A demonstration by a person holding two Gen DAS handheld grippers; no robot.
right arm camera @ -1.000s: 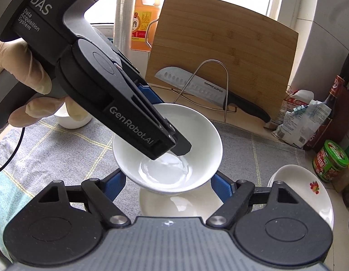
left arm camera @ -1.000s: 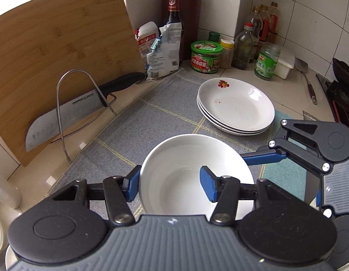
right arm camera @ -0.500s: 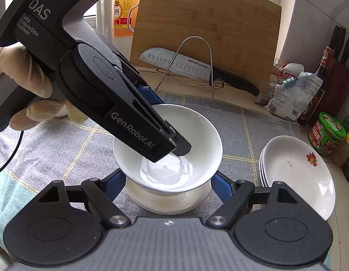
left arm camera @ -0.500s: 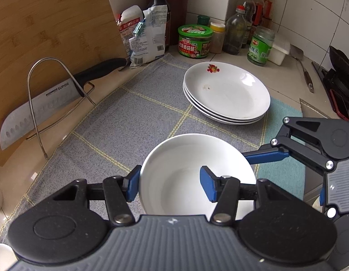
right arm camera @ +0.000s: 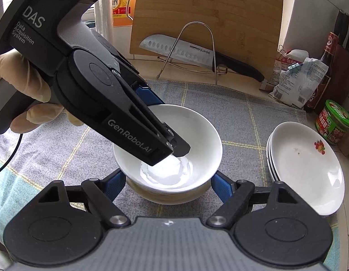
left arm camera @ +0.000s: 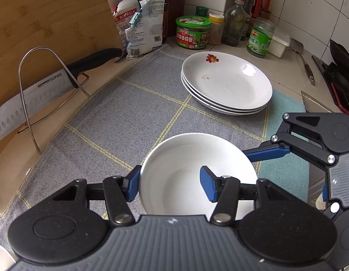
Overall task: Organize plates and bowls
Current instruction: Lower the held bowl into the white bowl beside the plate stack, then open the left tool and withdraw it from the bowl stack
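L tongs point(left arm camera: 170, 186) clamp the white bowl point(left arm camera: 192, 158) by its 9 o'clock rim, one pad outside, one inside. In the R view, the bowl sits nested atop a 2nd bowl point(right arm camera: 165, 195) on the grey cloth point(right arm camera: 242, 117). R tongs point(right arm camera: 167, 186) stand apart, straddling that lower bowl w/o visible contact; plate stack point(right arm camera: 305, 169) at 3 o'clock.

Home kitchen counter, tiled wall point(left arm camera: 310, 18), condiment bottles point(left arm camera: 235, 27), knife point(right arm camera: 188, 52) against bamboo cutting board point(right arm camera: 219, 11)
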